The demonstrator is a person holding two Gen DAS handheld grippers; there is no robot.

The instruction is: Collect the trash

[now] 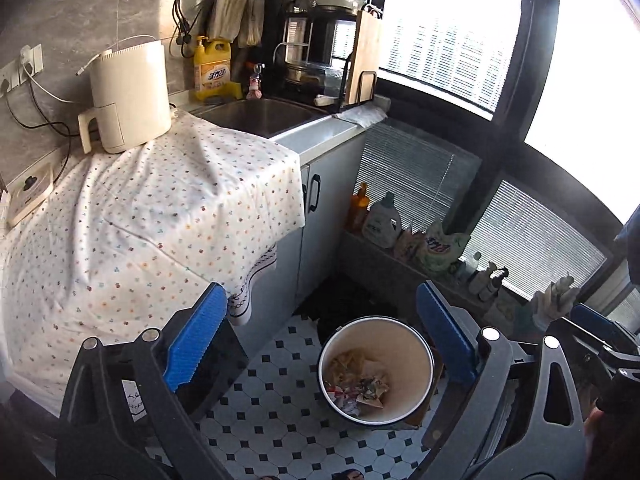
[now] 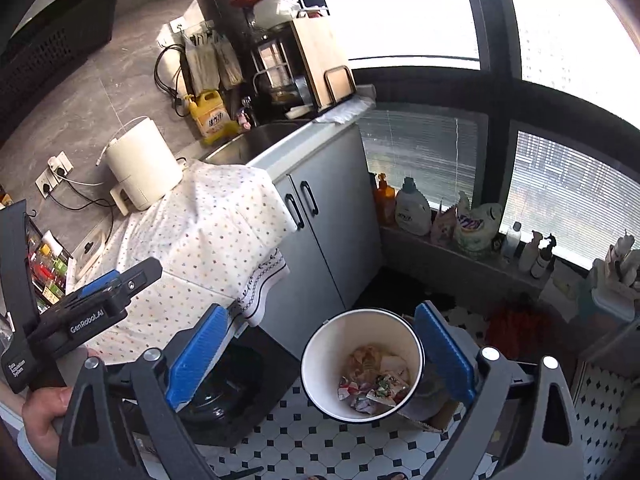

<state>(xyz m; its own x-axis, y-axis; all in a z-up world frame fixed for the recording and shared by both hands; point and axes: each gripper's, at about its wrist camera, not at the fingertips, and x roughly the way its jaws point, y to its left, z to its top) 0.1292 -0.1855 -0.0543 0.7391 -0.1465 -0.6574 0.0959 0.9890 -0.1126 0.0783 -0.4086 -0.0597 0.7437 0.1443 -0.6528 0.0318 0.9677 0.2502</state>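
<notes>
Both jaws spread wide, nothing pinched: left hand-held gripper (image 1: 322,338), right hand-held gripper (image 2: 320,348). Trash (image 2: 374,390) inside white bin (image 2: 316,364) on floor, 6 o'clock from sink (image 2: 256,140). Scan cloth-covered bench (image 1: 132,216) for remaining scraps before descending.

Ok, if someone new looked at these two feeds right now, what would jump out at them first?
Probably the white bin on the checkered floor, seen from above between the open blue pads of the right gripper, with crumpled wrappers lying in its bottom. Next, the dotted cloth draped over the counter at left, with a cream kettle standing on its far end beside the sink. The left gripper is open too, with nothing between its pads.
</notes>
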